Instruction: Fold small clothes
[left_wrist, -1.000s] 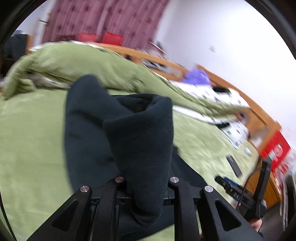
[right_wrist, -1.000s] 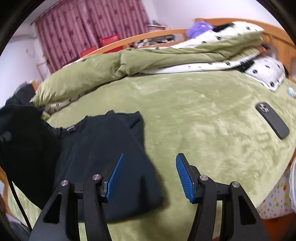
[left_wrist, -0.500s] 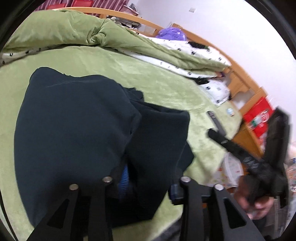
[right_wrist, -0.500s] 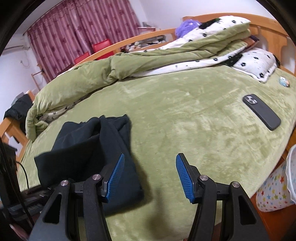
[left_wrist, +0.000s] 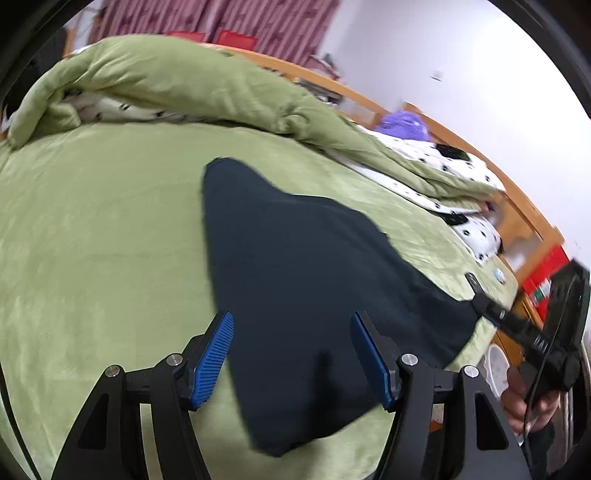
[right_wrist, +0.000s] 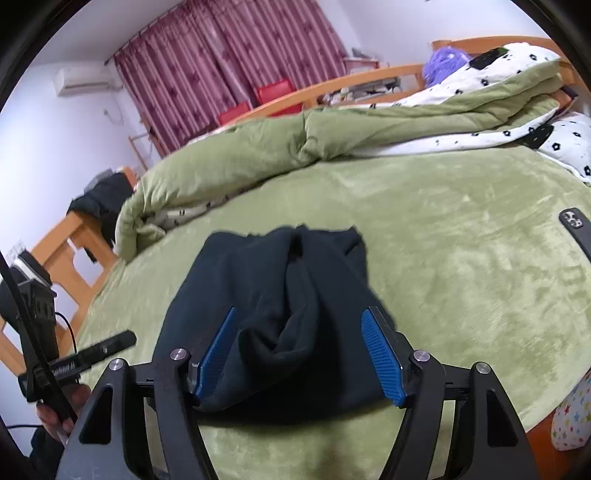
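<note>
— So where's the dark garment (left_wrist: 314, 288)?
— Lying on the green bedspread (left_wrist: 103, 236), partly folded.
— And the grippers?
— Left gripper (left_wrist: 291, 354) and right gripper (right_wrist: 301, 354) both opening, pads clear, cloth between the jaws, nothing gripped.

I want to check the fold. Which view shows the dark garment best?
The left wrist view: there the dark garment lies nearly whole on the green bed cover. The right wrist view shows only its bunched near end, foreshortened.

Dark navy garment (left_wrist: 303, 266) on plain moss-green blanket (left_wrist: 103, 229).
</note>
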